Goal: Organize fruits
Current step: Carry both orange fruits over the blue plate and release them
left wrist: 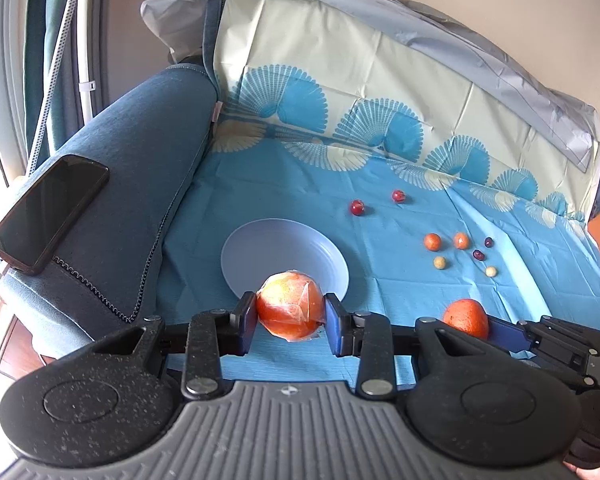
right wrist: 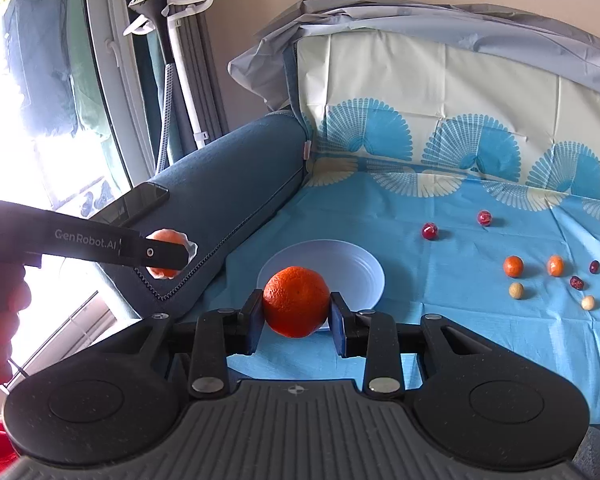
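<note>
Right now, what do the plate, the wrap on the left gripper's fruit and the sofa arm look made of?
Plate: probably plastic or glazed ceramic; smooth, pale, soft sheen, faint rings; can't tell which.
Wrap on the wrapped fruit in the left gripper: thin clear plastic film; creases and whitish glare over the orange skin.
Sofa arm: woven blue-grey fabric, matte, with a stitched seam.

Blue fan-patterned cloth (right wrist: 440,300), pale lilac plate (right wrist: 356,264), orange fruit (right wrist: 296,300).
</note>
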A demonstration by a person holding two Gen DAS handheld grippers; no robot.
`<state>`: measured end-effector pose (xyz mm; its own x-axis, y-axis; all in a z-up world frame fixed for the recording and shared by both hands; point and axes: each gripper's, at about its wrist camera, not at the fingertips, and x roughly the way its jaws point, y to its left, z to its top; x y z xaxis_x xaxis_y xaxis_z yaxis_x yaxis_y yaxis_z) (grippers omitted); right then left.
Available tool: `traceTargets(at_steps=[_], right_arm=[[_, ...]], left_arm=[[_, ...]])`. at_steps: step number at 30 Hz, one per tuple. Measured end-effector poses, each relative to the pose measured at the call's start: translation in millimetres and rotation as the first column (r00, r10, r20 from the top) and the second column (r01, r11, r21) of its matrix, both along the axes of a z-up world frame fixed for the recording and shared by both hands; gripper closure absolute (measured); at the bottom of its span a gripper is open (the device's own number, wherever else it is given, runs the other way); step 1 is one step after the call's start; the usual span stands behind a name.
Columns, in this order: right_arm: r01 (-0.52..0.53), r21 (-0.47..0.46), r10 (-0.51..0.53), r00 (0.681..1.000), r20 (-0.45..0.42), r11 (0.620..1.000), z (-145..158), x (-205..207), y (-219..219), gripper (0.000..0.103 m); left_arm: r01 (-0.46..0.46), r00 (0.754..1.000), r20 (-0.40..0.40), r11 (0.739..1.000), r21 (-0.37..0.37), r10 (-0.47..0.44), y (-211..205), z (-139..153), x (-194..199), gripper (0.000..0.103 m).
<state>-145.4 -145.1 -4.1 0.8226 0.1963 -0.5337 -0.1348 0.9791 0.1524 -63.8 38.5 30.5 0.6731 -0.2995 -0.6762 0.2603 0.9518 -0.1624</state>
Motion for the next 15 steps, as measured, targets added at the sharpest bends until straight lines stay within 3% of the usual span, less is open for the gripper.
traceTargets(at_steps=[8, 15], right_arm=[[-0.004, -0.010, 0.003, 0.999, -0.043, 1.000, -8.0, 17.5, -1.0, 0.068], [0.001, -0.013, -0.003, 0.993, -0.121, 1.000, -32.6, 65.4, -1.3, 0.068]], left_arm=[[0.005, 0.999, -0.047, 1.000, 0.031, -0.004, -3.2, -13.3, 22.6, 0.064], [0.020, 0.997, -0.082, 0.998, 0.052, -0.015, -19.2, -33.1, 73.1, 0.064]])
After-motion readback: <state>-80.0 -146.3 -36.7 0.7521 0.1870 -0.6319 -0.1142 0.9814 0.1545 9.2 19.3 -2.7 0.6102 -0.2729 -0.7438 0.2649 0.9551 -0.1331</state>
